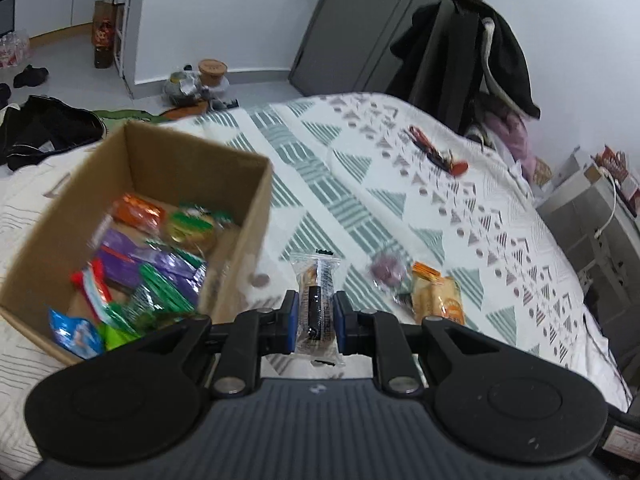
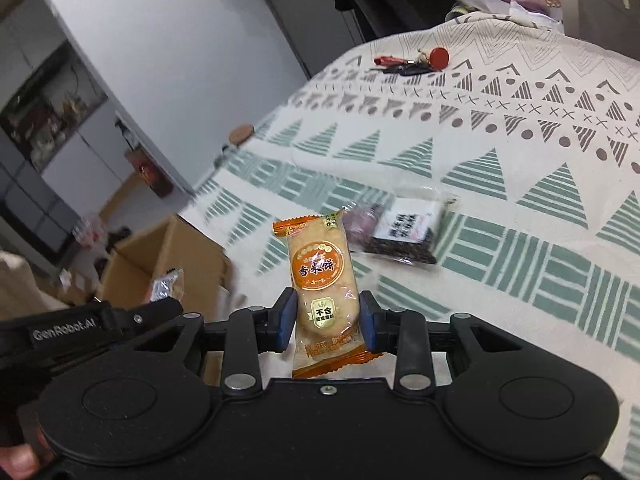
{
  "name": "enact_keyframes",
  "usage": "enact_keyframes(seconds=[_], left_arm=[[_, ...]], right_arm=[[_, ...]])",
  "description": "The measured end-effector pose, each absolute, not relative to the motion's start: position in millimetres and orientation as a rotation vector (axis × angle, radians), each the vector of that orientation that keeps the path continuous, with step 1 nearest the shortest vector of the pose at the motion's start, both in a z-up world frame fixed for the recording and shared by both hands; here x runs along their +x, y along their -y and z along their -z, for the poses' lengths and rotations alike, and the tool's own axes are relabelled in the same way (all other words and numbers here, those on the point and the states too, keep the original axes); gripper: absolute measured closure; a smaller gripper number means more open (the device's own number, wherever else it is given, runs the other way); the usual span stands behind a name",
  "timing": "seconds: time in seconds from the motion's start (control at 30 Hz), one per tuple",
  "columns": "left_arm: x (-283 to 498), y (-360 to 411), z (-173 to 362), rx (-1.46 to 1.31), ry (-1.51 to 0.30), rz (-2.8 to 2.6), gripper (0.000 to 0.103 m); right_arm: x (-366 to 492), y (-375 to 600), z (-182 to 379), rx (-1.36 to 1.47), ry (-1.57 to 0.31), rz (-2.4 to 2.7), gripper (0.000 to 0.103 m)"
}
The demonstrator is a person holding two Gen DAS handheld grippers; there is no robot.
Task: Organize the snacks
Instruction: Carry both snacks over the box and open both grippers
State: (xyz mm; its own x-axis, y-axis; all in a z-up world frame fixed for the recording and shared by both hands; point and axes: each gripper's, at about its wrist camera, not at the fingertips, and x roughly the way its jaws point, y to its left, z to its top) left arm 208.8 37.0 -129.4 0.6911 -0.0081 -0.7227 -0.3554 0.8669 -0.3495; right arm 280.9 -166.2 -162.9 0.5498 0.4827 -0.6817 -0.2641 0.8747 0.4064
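Rice cracker pack (image 2: 326, 284): "香米饼"; left gripper (image 2: 64, 330): "GenRobot.AI".

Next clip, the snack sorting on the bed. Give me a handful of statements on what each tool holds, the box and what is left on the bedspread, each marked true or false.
1. The left tool is shut on a clear-wrapped dark snack bar. True.
2. The right tool is open and holds nothing. False: it is shut on an orange rice cracker packet.
3. The cardboard box already holds several wrapped snacks. True.
4. The cardboard box stands on the floor. False: it sits on the patterned bedspread.
5. A dark snack pack with a white label lies on the bedspread, outside the box. True.
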Motion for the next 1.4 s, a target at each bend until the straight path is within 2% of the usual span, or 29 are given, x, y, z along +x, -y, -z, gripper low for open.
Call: enact_keyframes(seconds=[0.53,1.07,1.3,1.4], left_arm=[[182,-97,95,-0.564,-0.68,-0.309,0.086],[178,-144,106,-0.63,-0.69,-0.407,0.085],[178,-150,108,-0.613,-0.704,-0.435,0.08],[178,-152,110,-0.628,-0.714,-0.439,0.075]], right_arm=[[269,117,114,0.332,-0.806,-0.543,0.07],[266,58,112,0.312,-0.838,-0.608,0.07],[273,31,108,0.314,-0.84,-0.63,0.07],[277,21,109,0.324,-0.856,-0.651,0.068]])
